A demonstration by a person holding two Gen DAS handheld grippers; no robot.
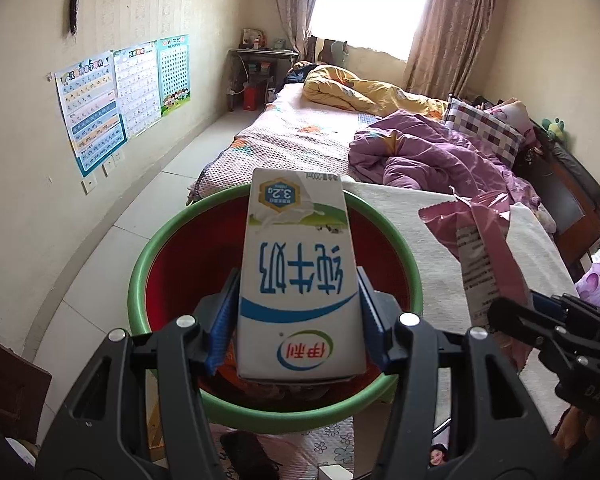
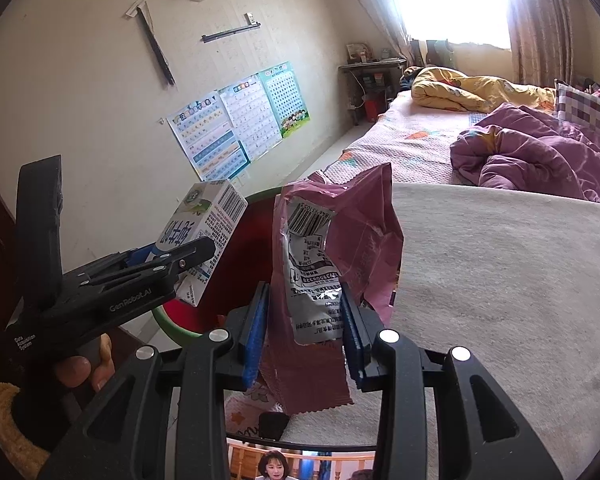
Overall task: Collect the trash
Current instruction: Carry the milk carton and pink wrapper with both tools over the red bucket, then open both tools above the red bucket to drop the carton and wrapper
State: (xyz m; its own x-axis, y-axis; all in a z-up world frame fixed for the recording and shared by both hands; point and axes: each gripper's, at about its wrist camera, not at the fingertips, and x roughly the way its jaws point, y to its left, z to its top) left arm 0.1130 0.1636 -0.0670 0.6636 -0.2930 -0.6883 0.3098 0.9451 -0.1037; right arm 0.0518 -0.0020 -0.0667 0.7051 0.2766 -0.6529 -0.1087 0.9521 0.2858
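Note:
My left gripper is shut on a white and blue milk carton and holds it above a red bin with a green rim. The carton and the left gripper also show at the left of the right wrist view. My right gripper is shut on a crumpled pink snack wrapper, held beside the bin's rim, over the edge of the white cloth. The wrapper and the right gripper show at the right of the left wrist view.
A surface under a white cloth lies to the right of the bin. Behind it is a bed with purple and yellow quilts. Posters hang on the left wall. A tiled floor runs along the left.

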